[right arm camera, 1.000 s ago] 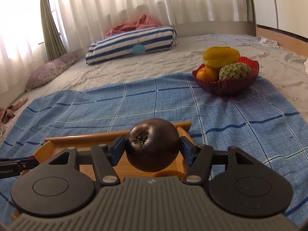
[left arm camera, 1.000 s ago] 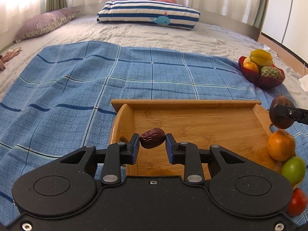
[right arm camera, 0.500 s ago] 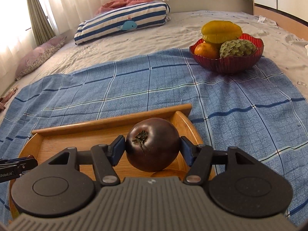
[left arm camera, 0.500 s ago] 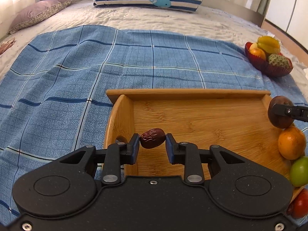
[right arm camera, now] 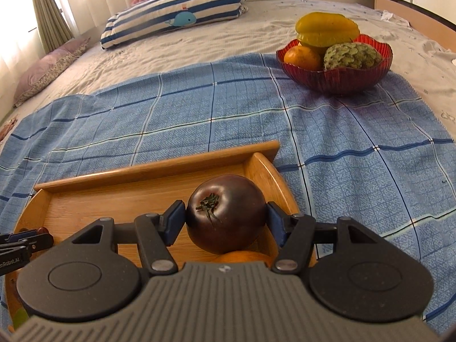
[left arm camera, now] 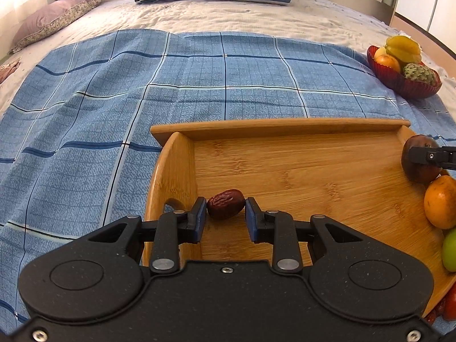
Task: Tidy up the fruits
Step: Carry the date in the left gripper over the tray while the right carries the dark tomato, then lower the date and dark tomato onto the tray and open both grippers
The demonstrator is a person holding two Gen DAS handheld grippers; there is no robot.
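Left wrist: the left gripper (left arm camera: 225, 212) pinches a red date (left arm camera: 225, 207) over the wooden tray (left arm camera: 285, 126) (lower first, then release). Right wrist: the right gripper (right arm camera: 226, 222) clamps a dark tomato (right arm camera: 226, 213) above the tray's right end.

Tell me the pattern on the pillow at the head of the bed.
The pillow has navy and white stripes with a small blue whale; clearest in the right wrist view.

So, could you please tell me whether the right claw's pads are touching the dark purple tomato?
Touching. The right wrist view shows both blue pads pressed against opposite sides of the dark purple tomato, no gap visible, with the right claw over the wooden tray.
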